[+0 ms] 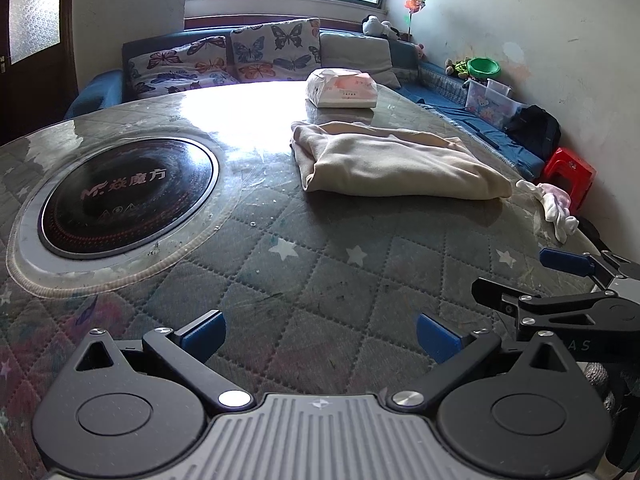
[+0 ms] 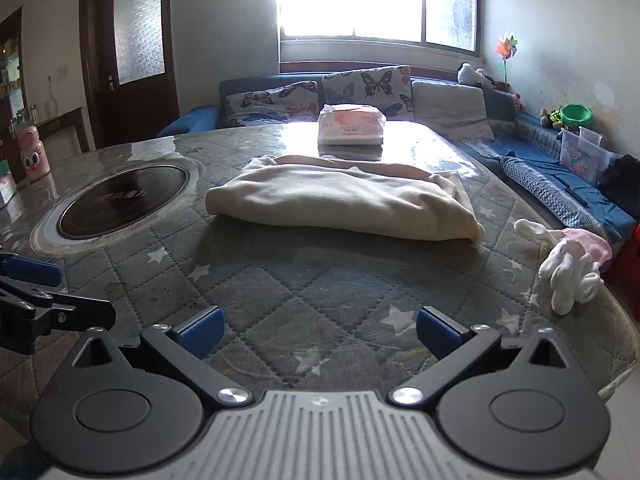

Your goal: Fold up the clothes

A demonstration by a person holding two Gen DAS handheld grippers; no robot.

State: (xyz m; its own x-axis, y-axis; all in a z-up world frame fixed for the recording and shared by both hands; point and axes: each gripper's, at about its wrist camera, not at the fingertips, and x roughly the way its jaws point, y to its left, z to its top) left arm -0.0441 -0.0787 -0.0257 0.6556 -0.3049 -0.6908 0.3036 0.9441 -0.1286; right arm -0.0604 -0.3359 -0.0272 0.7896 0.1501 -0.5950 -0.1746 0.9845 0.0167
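At 12 o'clock from both tools, the cream garment (image 2: 344, 204) lies on the counter (image 2: 320, 304), folded into a compact bundle, near a tissue pack (image 2: 351, 125) beyond it. The left hand-held gripper (image 1: 320, 334) and right hand-held gripper (image 2: 318, 330) hover apart from it, jaws spread, holding nothing. Judgement: this fold appears complete. White socks (image 2: 568, 268) at 2 o'clock are the likely next item; reaching them calls for a rightward move.
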